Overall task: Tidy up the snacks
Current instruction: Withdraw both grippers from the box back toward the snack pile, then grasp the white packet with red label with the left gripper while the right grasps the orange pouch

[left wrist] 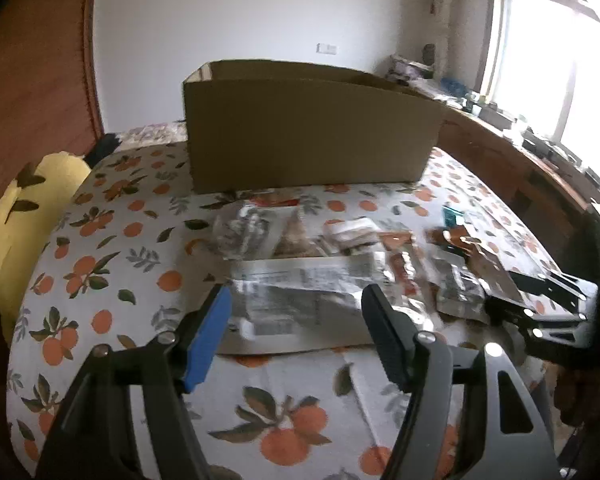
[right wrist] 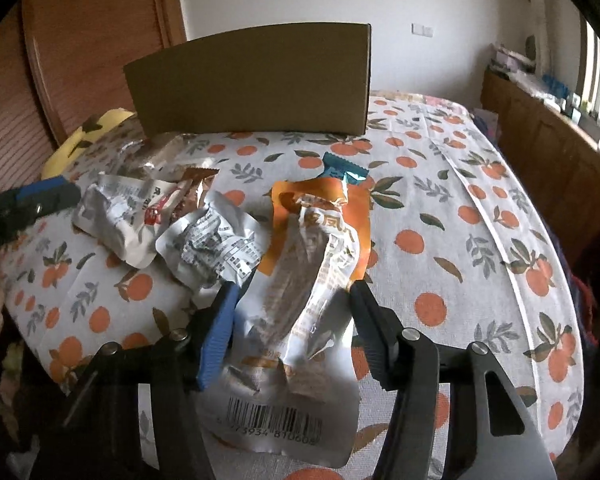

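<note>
Left wrist view: left tongs (left wrist: 296, 304) spread apart, gripping nothing, just above a silver snack pouch (left wrist: 300, 300) that lies on the orange-print surface (left wrist: 100, 240). More packets (left wrist: 352, 232) lie scattered beyond; a cardboard box (left wrist: 308, 132) stands behind them.

Right wrist view: right tongs (right wrist: 292, 300) pinch an orange-and-white snack bag (right wrist: 312, 264), crumpled between the pads. Silver packets (right wrist: 212, 244) to its left.

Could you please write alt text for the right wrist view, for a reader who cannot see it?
The right gripper clamps an orange-and-silver snack pouch over an orange-print tablecloth. More crumpled snack packets lie left, before a cardboard box.
</note>
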